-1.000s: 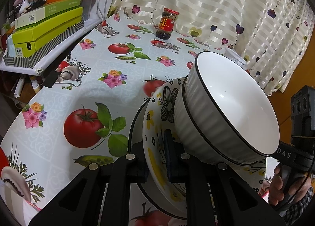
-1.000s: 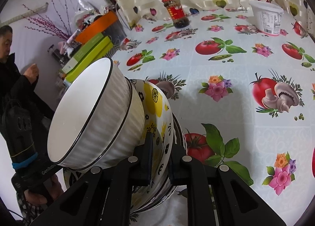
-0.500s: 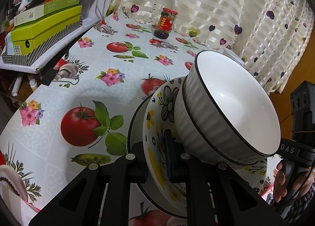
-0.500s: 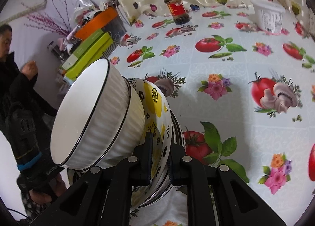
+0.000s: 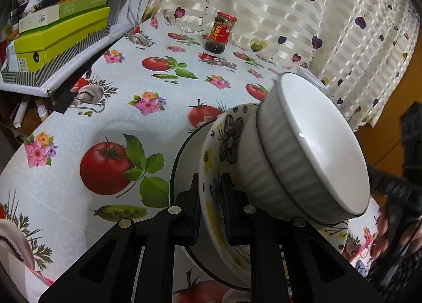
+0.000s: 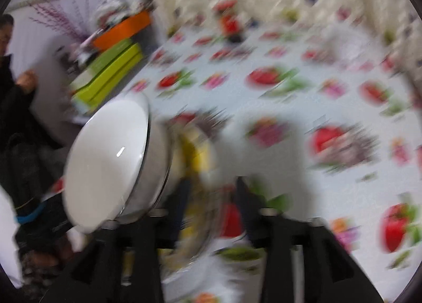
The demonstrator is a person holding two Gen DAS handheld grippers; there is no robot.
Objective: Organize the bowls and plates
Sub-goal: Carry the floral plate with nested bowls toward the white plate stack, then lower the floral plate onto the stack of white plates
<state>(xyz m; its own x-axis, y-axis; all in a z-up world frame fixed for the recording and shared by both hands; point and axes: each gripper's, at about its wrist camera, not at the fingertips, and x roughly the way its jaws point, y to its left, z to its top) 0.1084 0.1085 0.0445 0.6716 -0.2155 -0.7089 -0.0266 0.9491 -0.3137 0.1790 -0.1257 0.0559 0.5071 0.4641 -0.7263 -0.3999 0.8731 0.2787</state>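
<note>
A: Where is the stack sitting?
B: The ribbed white ceramic bowl (image 5: 311,144) is nesting in the yellow-flowered plate (image 5: 219,144) above the tomato-print tablecloth (image 5: 105,123).
A: And the tongs?
B: The left gripper (image 5: 211,205) is pinching the plate's rim; the right gripper (image 6: 211,194) has just been opening, gripping nothing. Stacking is looking finished, with only letting go remaining.

the picture is very blurry. the right gripper (image 6: 211,197) has just been opening its jaws, and they stand apart around the edge of the flowery plate (image 6: 195,152), not pressing it. a white bowl (image 6: 105,160) sits tipped on that plate. under them is a tablecloth (image 6: 290,107) with tomatoes. a person in dark clothes (image 6: 13,97) stands at the left.
</note>
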